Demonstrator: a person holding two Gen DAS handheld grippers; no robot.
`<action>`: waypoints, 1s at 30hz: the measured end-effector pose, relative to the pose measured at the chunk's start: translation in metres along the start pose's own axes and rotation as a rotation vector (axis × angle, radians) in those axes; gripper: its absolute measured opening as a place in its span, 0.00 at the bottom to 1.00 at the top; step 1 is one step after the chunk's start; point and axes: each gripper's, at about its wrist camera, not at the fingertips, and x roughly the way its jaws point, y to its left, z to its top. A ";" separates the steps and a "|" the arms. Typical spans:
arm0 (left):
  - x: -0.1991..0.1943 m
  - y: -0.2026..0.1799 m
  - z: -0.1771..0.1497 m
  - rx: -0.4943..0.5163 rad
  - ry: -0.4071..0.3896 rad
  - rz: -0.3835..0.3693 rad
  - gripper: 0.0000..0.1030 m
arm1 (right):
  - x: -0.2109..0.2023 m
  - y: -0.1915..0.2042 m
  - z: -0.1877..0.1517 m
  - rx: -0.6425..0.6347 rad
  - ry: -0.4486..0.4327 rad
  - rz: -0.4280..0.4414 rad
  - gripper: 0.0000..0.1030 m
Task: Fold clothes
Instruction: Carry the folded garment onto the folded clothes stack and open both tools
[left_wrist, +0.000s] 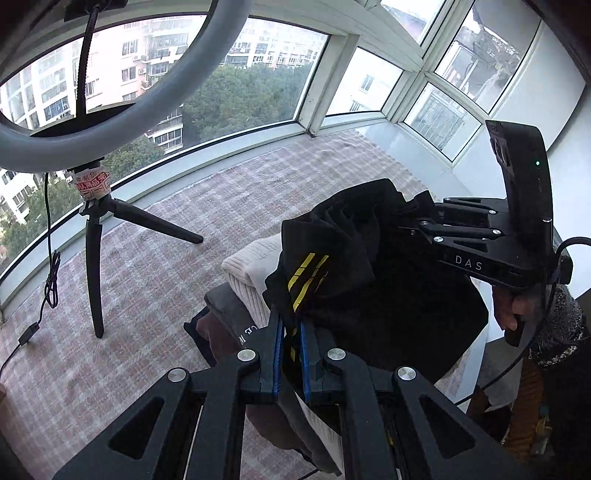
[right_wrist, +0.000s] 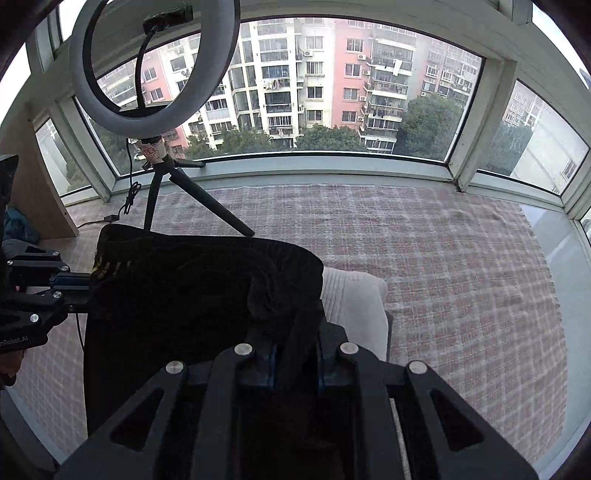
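A black garment with yellow stripes (left_wrist: 354, 258) hangs stretched between both grippers above a stack of folded clothes. My left gripper (left_wrist: 291, 325) is shut on its striped edge. In the left wrist view the right gripper (left_wrist: 410, 218) bites the far side of the cloth. From the right wrist view the same black garment (right_wrist: 192, 288) spreads to the left, with my right gripper (right_wrist: 295, 332) shut on a bunched fold and the left gripper (right_wrist: 86, 284) clamping the striped end. Below lies a white ribbed folded piece (left_wrist: 245, 277) (right_wrist: 354, 299) on grey and brown folded items (left_wrist: 225, 314).
A pink-and-white checked cloth (right_wrist: 424, 258) covers the work surface below curved windows. A ring light on a black tripod (left_wrist: 99, 236) (right_wrist: 159, 184) stands at the left with its cable (left_wrist: 50, 280) trailing. A hand (left_wrist: 511, 306) grips the right gripper's handle. A wooden panel (right_wrist: 33, 195) stands far left.
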 end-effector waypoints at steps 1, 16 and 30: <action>0.009 0.008 0.000 -0.031 0.021 -0.003 0.15 | 0.010 -0.004 0.002 0.009 0.022 -0.012 0.34; -0.038 -0.016 0.000 0.055 -0.131 -0.055 0.26 | -0.078 -0.036 -0.012 0.068 -0.182 0.046 0.54; -0.048 -0.045 -0.041 0.142 -0.080 0.009 0.14 | -0.080 -0.036 -0.054 0.054 -0.132 0.011 0.56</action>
